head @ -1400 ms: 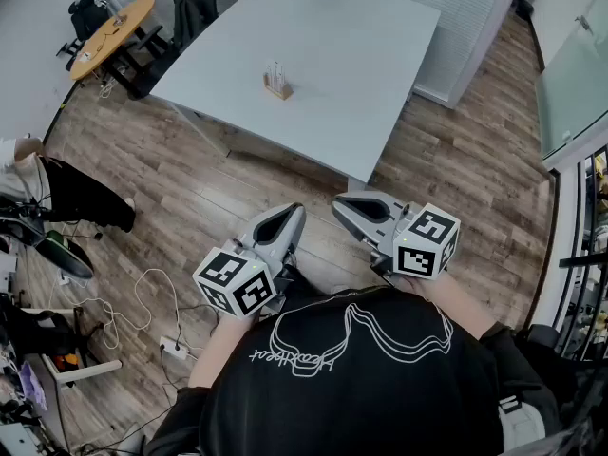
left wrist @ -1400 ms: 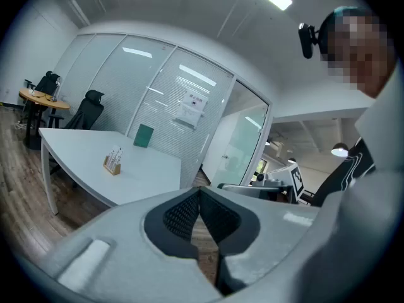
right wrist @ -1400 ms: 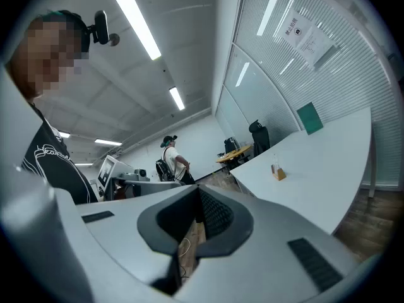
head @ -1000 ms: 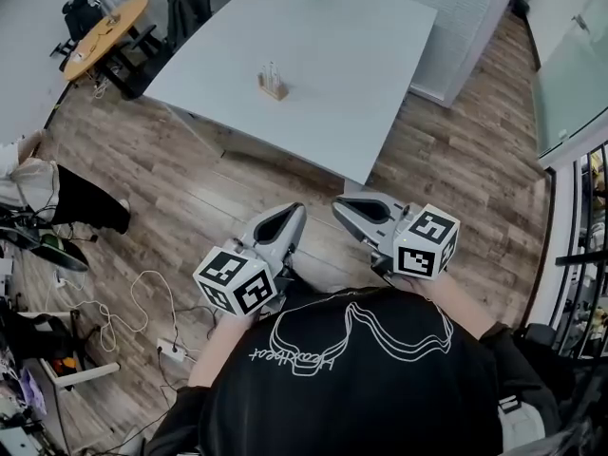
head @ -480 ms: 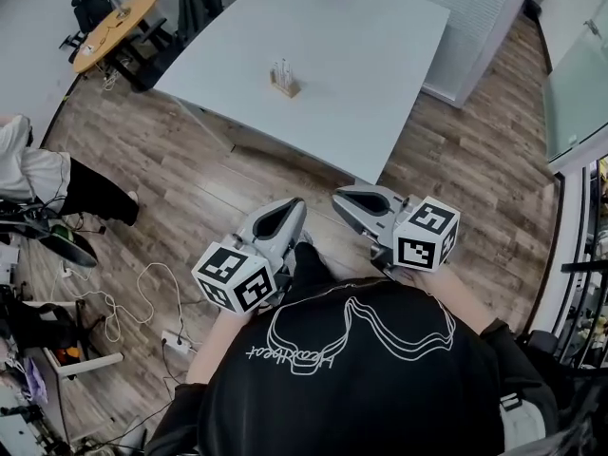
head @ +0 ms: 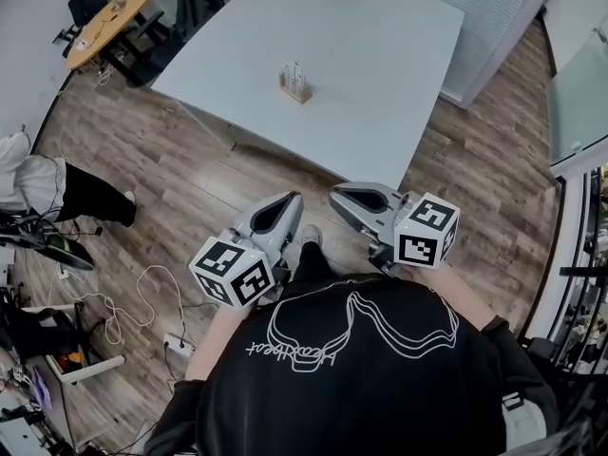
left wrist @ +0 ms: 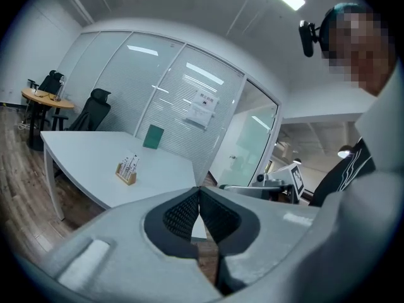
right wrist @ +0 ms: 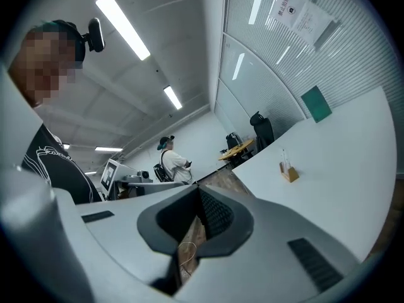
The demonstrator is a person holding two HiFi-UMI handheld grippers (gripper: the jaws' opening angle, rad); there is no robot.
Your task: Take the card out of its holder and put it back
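my left gripper [head: 289,203] and right gripper [head: 335,196] are both closed on nothing, well apart from the card [head: 294,71] standing in its wooden holder [head: 297,93] on the white table [head: 389,74]; risk noted: reaching in with jaws unopened may topple the holder.

Card [head: 294,71] stands upright in its wooden holder [head: 297,92] — on the white table [head: 380,74]

The left gripper [head: 288,205] and right gripper [head: 338,196] hover over floorboards [head: 190,188], well apart from the card holder [head: 295,84] on the table [head: 399,74]
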